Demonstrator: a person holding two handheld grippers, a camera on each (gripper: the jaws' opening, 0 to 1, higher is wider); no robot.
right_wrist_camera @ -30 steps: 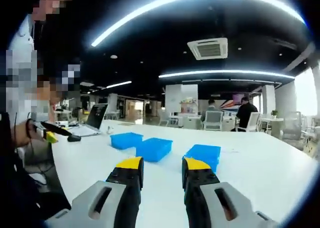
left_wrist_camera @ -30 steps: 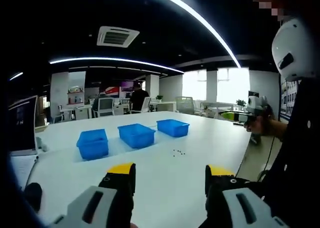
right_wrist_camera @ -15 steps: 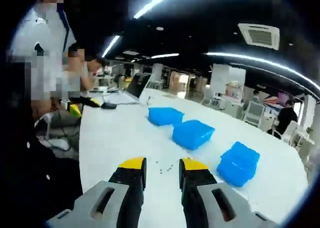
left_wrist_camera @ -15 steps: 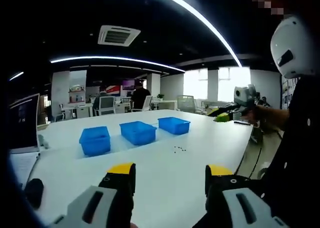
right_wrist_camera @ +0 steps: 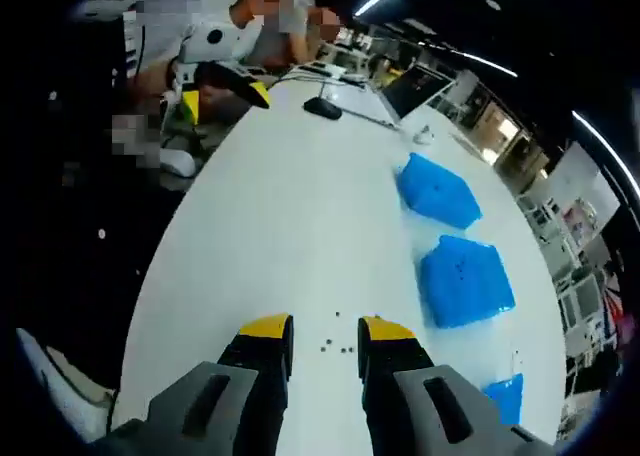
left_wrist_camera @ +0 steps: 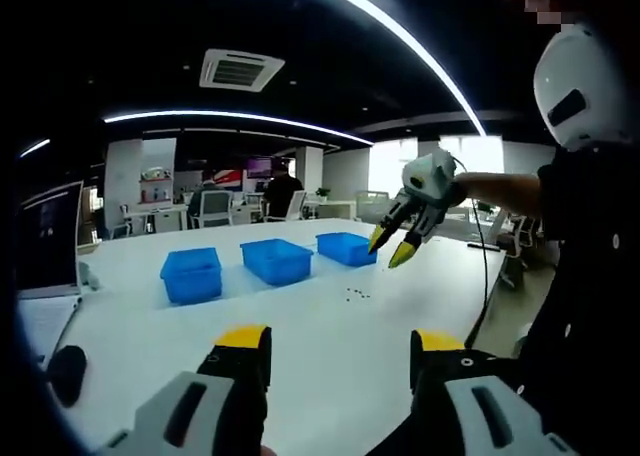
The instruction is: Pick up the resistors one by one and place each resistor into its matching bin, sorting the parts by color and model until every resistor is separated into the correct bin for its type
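Several tiny dark resistors (left_wrist_camera: 355, 295) lie loose on the white table (left_wrist_camera: 300, 346); in the right gripper view the resistors (right_wrist_camera: 335, 347) sit just ahead of and between my jaw tips. Behind them stand three blue bins in a row: left bin (left_wrist_camera: 191, 274), middle bin (left_wrist_camera: 277, 260), right bin (left_wrist_camera: 347, 247). My right gripper (right_wrist_camera: 325, 328) hovers tilted down over the parts, open and holding nothing; it enters the left gripper view as right gripper (left_wrist_camera: 388, 251) above them. My left gripper (left_wrist_camera: 340, 341) is open wide near the table's front edge, seen as left gripper (right_wrist_camera: 225, 98) far off.
A laptop (right_wrist_camera: 415, 86), a dark mouse (right_wrist_camera: 323, 106) and a person's dark sleeve (left_wrist_camera: 590, 276) sit at the table's sides. The bins (right_wrist_camera: 465, 281) line the far side. People sit at desks behind. The table edge (right_wrist_camera: 160, 276) runs along my left.
My right gripper has swung in over the table and tipped down above the resistors. The left gripper has barely moved and stays open.
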